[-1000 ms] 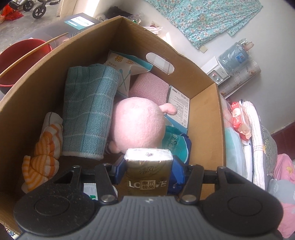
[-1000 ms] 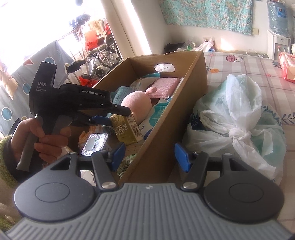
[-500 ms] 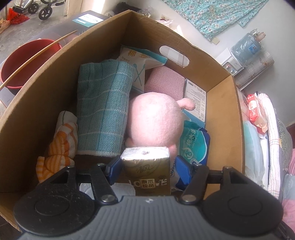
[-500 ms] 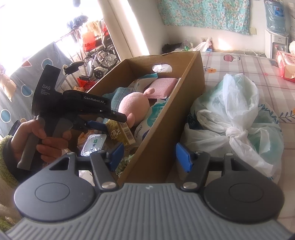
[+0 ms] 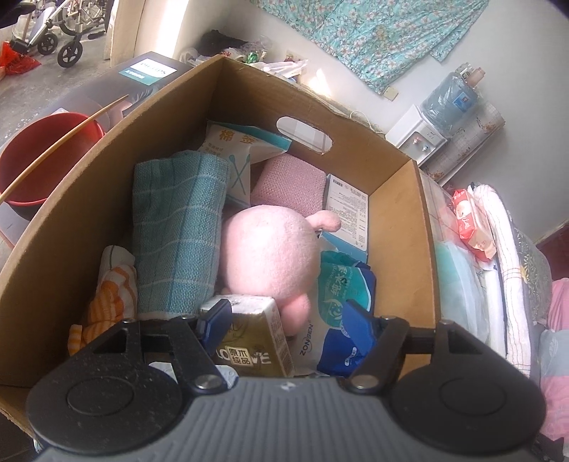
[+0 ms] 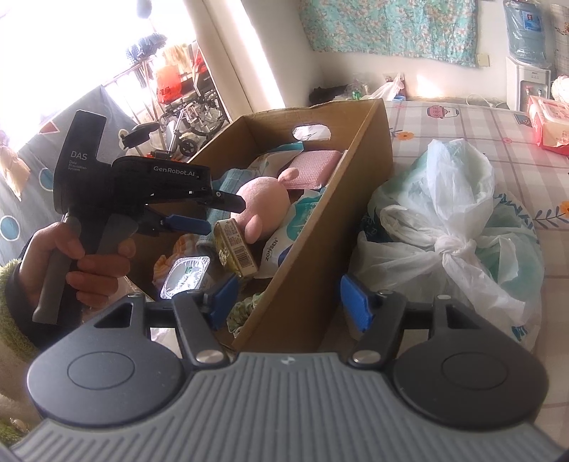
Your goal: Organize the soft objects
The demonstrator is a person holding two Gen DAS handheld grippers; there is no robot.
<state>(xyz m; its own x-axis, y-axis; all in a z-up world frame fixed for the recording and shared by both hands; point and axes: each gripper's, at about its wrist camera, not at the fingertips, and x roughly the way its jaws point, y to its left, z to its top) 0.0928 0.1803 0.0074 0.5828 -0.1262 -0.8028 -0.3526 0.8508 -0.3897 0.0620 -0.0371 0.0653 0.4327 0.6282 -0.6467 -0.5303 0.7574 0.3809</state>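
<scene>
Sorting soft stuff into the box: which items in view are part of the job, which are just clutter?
Job:
cardboard box
tissue pack, between the opening left gripper jaws
pink plush
teal towel
tied plastic bag

Clutter:
red bucket
water dispenser
wheelchair

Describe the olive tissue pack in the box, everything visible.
The olive tissue pack is a small soft brick in glossy gold-green film with pale lettering and a barcode on one side. It sits tilted at the near end of the cardboard box, against the pink plush. The left gripper straddles it, jaws opening, right pad clear.
</scene>
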